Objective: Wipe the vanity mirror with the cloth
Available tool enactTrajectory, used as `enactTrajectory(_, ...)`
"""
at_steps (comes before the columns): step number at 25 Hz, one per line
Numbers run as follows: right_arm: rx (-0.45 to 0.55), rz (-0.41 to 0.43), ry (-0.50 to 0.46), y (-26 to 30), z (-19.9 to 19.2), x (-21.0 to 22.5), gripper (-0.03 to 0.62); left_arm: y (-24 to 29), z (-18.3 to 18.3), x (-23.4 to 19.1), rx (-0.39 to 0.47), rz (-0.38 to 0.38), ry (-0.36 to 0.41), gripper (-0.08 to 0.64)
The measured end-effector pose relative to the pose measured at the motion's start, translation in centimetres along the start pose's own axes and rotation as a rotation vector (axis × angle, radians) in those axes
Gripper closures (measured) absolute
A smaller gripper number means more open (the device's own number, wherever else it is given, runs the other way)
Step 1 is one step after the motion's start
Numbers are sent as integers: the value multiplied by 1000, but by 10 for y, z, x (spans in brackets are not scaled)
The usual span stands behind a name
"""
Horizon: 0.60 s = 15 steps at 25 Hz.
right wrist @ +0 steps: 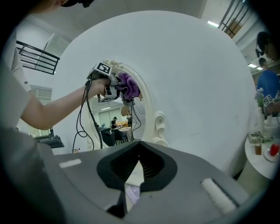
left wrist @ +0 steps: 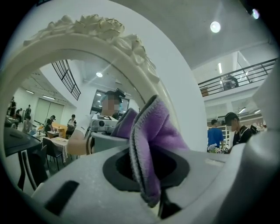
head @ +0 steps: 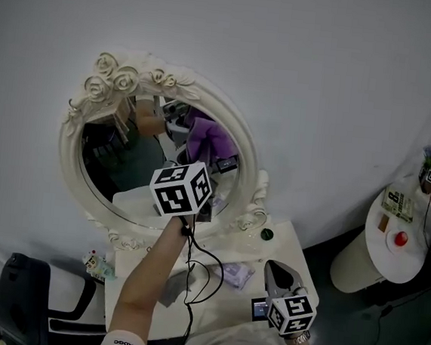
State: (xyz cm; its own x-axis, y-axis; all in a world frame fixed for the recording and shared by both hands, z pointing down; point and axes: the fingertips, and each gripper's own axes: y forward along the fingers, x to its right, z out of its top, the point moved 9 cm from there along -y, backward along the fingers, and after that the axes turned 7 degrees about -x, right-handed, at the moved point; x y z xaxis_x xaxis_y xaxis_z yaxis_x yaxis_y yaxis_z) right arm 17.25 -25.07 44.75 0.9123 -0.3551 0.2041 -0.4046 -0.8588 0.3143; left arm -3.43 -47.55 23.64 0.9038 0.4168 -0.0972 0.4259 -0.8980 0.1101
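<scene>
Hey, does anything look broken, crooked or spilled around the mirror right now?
Nothing stands out. The vanity mirror stands whole on the table, and the left gripper holds the purple cloth up by its glass.

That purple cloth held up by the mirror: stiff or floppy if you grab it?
Probably floppy: the purple fleecy cloth folds and droops where the left gripper pinches it. Likely light and grippy, not slippery, judging by its fuzzy stitched edge.

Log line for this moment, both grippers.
left gripper: shut on purple cloth, at mirror lower right | right gripper: shut, empty, above table
</scene>
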Motion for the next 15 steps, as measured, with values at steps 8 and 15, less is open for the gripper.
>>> enactTrajectory(8, -29, 63, -30, 19, 1, -17, 584, -25, 1, -42, 1, 68, 26, 505)
enactTrajectory(15, -46, 176, -89, 46, 6, -50, 584, -75, 0, -105, 19, 219, 19, 503)
